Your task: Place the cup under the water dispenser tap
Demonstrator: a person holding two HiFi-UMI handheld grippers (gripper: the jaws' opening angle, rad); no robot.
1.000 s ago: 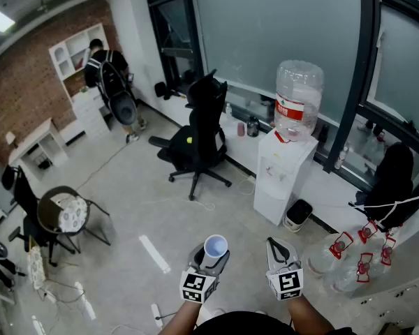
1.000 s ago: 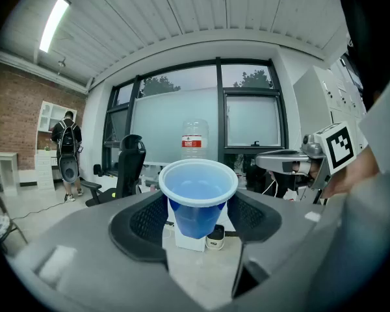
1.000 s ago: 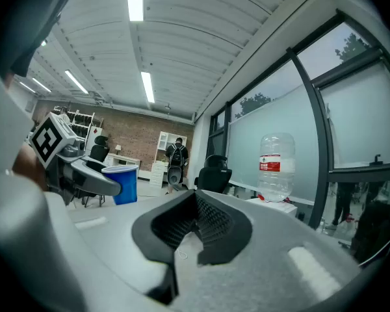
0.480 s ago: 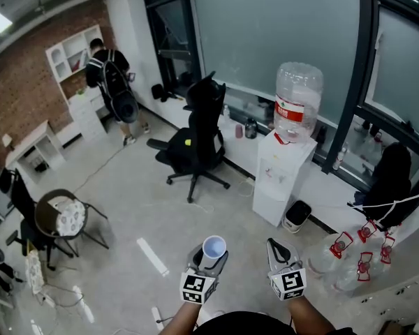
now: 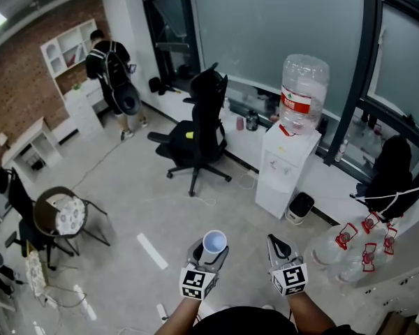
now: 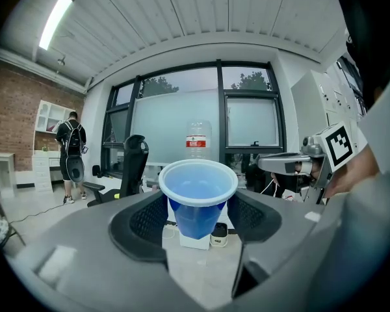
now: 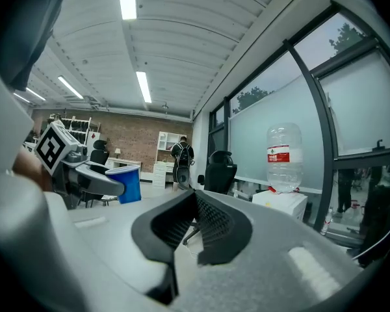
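A blue plastic cup (image 5: 214,245) with a white rim stands upright between the jaws of my left gripper (image 5: 208,255), which is shut on its lower body. In the left gripper view the cup (image 6: 198,197) fills the gap between the pads, and the water bottle (image 6: 196,138) shows behind it. The white water dispenser (image 5: 285,166) stands ahead by the window with a clear bottle (image 5: 304,93) on top, well beyond the cup. My right gripper (image 5: 279,248) is beside the left one, shut on nothing. The right gripper view shows the dispenser (image 7: 287,205) and the cup (image 7: 127,184).
A black office chair (image 5: 199,128) stands left of the dispenser. A small dark bin (image 5: 300,206) sits at the dispenser's right foot. Several empty water bottles (image 5: 349,253) lie on the floor at the right. A person (image 5: 112,72) stands by white shelves far left.
Both grippers and the cup have moved a little forward toward the dispenser. The left gripper's hold on the cup is the same.
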